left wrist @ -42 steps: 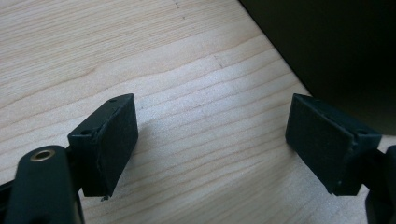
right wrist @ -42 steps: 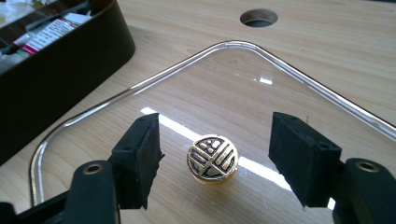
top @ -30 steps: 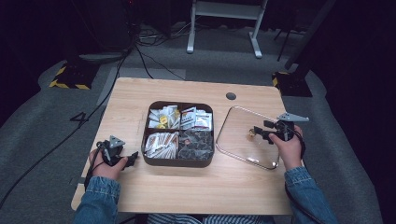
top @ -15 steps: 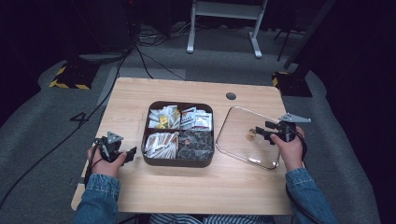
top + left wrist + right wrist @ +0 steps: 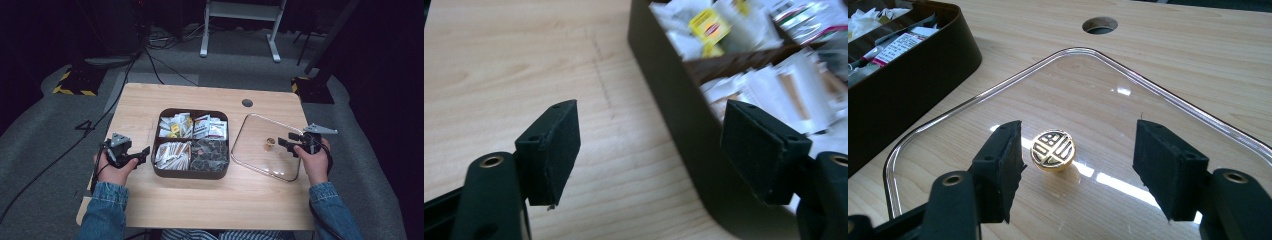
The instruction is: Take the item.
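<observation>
I have a pale wood table under me, its grain clean and bare along the near edge, with a round cable hole toward the far right. In the middle sits a dark brown tray split into four compartments, all stuffed with sachets (mostly white paper, one with a yellow label, the near right compartment holding darker packets). Just beside the tray on its right lies a clear lid, flat on the wood, with a small gold knob standing up from its centre. My left gripper is down by the tray's near left corner, jaws wide apart and holding nothing; in the left gripper view the tray wall runs up between them, close to the right jaw, and I cannot tell whether it touches. My right gripper hangs over the lid's right part, jaws also spread and empty, and in the right gripper view the knob sits between them, nearer the left jaw and apart from both. Glare from overhead light streaks the lid near the knob. Both my sleeves are denim. Around the table the room is dim: grey carpet, black cables trailing across the floor, a yellow-and-black striped base at the far left, and the white legs of a stand beyond the far edge.
</observation>
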### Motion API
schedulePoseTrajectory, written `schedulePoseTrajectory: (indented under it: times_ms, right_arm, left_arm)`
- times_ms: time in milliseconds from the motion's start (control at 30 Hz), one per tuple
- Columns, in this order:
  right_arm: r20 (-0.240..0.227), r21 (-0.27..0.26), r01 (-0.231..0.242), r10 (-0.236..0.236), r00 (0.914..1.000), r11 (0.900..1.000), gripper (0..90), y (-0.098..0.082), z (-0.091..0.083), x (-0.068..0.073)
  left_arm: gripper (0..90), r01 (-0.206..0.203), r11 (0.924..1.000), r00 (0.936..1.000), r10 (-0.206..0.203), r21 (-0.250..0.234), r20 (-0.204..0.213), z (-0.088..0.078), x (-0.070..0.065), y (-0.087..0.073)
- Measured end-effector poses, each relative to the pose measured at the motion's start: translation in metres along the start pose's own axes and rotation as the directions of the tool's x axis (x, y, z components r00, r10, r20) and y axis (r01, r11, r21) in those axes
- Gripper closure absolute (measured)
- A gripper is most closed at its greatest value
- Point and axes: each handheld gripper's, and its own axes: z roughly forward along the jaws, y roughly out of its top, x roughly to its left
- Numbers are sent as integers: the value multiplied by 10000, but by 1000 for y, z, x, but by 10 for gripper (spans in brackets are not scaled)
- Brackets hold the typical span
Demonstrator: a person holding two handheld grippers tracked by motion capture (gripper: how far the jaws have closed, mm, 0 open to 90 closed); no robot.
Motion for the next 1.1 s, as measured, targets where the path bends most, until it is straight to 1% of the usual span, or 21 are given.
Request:
schedulePoseTrajectory:
  times_ms: [33,67,167,233,267,333,367,400,433,500,567,633,700,800,867,900,1033,1100]
  right_arm:
    - [0,0,0,0,10000,10000,372,0,0,0]
    - [-33,11,-11,11,10000,10000,372,0,1,1]
    - [-126,42,58,-58,9999,10000,370,1,2,2]
    - [-132,101,60,-58,9999,9999,370,1,3,3]
    - [-132,101,60,-58,9999,9999,370,1,3,3]
    - [-171,87,82,-80,9998,9999,369,1,4,4]
    - [-177,103,74,-72,9998,9999,368,2,4,4]
    - [-188,100,64,-62,9998,9999,367,2,5,4]
    - [-188,100,64,-62,9998,9999,367,2,5,4]
    - [-239,106,120,-118,9996,9999,367,2,6,4]
    - [-256,116,135,-133,9996,9998,366,2,6,4]
    - [-271,83,97,-95,9996,9999,366,3,7,4]
    - [-324,87,113,-110,9994,9999,366,4,8,5]
    - [-391,100,169,-165,9991,9998,365,5,10,7]
    - [-430,136,228,-222,9988,9996,364,4,11,8]
    - [-458,165,269,-261,9986,9995,362,4,11,8]
    - [-490,216,252,-241,9985,9994,362,3,12,8]
    - [-482,225,267,-256,9985,9994,362,3,13,8]
  left_arm:
    - [259,0,10000,10000,0,0,0,0,0,0]
    - [267,-106,9995,9998,112,-296,184,-4,-5,3]
    - [279,-105,9973,9988,140,-727,473,-8,-11,7]
    - [292,-73,9966,9985,116,-818,531,-9,-13,7]
    - [292,-63,9958,9978,123,-916,647,-11,-15,8]
    - [305,-213,9948,9965,291,-995,777,-12,-20,10]
    - [321,-451,9935,9951,539,-1048,826,-12,-25,12]
    - [349,-552,9930,9939,647,-1047,891,-11,-27,12]
    - [378,-552,9930,9939,647,-1047,891,-11,-27,12]
    - [379,-842,9917,9905,939,-972,1001,-8,-34,14]
    - [382,-1048,9907,9893,1128,-870,923,-4,-39,16]
    - [386,-1044,9910,9894,1120,-833,925,-1,-41,17]
    - [389,-1060,9907,9900,1132,-858,842,0,-42,16]
    - [416,-1442,9865,9854,1502,-772,795,1,-45,14]
    - [418,-1593,9846,9835,1646,-717,747,3,-47,12]
    - [425,-1593,9855,9834,1636,-578,784,4,-49,11]
    - [465,-1809,9832,9795,1823,-243,852,10,-52,10]
    - [504,-1919,9814,9789,1916,-25,708,13,-54,9]
